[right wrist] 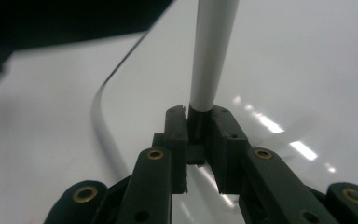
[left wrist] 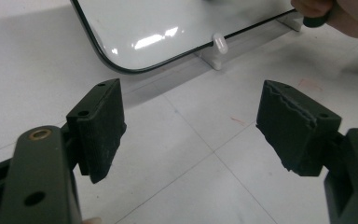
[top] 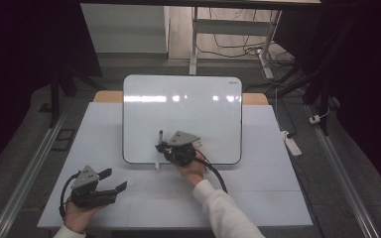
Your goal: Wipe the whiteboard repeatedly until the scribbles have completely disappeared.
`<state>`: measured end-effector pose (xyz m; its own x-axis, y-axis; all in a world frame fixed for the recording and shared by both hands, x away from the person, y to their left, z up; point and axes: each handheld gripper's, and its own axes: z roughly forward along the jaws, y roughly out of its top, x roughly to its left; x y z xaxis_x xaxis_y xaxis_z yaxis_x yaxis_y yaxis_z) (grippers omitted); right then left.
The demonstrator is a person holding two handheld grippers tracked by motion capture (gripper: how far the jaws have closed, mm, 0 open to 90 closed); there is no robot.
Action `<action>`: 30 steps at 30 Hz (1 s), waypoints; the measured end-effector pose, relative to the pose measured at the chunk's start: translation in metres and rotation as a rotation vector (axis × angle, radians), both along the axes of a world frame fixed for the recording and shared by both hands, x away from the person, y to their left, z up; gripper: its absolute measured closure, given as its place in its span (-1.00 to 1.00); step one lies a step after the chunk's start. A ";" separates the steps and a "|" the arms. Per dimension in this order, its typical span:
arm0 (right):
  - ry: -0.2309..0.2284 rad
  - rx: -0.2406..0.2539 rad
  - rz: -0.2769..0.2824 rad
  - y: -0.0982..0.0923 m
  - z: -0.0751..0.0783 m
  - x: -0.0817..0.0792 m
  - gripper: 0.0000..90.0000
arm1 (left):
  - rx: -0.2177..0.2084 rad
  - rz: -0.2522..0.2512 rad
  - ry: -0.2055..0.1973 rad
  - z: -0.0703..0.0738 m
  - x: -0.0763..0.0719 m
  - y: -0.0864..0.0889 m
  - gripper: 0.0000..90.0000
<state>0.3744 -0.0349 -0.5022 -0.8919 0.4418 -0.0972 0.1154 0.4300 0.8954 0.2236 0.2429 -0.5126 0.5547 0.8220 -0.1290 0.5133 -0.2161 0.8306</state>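
open room: bare white tabletop in front of and beside the tilted glossy whiteboard | obstacles: whiteboard with small white foot clip along its lower edge | blocked: centre-front, by right gripper holding thin white marker | behind board: unclear, probably tight

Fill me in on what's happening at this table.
A person works with two handheld grippers at a white table. The right gripper is shut on a marker, holding it over the lower part of a blank whiteboard propped on small stands. The left gripper rests open near the table's front left, holding nothing.
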 end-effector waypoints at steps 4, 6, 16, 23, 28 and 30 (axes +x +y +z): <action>-0.002 0.120 -0.141 -0.024 0.012 0.015 0.72 | 0.001 0.001 0.000 0.000 -0.001 0.000 -0.46; 0.009 0.074 -0.087 -0.012 0.004 0.005 0.72 | 0.003 0.002 -0.003 0.000 0.000 -0.001 -0.46; -0.003 0.089 -0.114 -0.017 0.003 0.003 0.72 | 0.002 0.006 0.002 -0.001 0.001 0.000 -0.46; -0.001 0.128 -0.170 -0.033 0.009 0.009 0.72 | 0.001 0.005 0.003 -0.001 0.000 -0.001 -0.46; -0.047 -0.009 -0.058 -0.015 0.001 -0.004 0.72 | 0.005 -0.002 0.016 -0.003 0.002 -0.002 -0.46; -0.024 0.098 -0.159 -0.032 0.011 0.009 0.72 | 0.005 0.000 0.013 -0.002 0.001 -0.002 -0.46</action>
<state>0.3839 -0.0673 -0.4917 -0.8081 0.5853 -0.0667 0.1533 0.3183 0.9355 0.2244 0.2406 -0.5145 0.5532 0.8224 -0.1325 0.5242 -0.2201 0.8226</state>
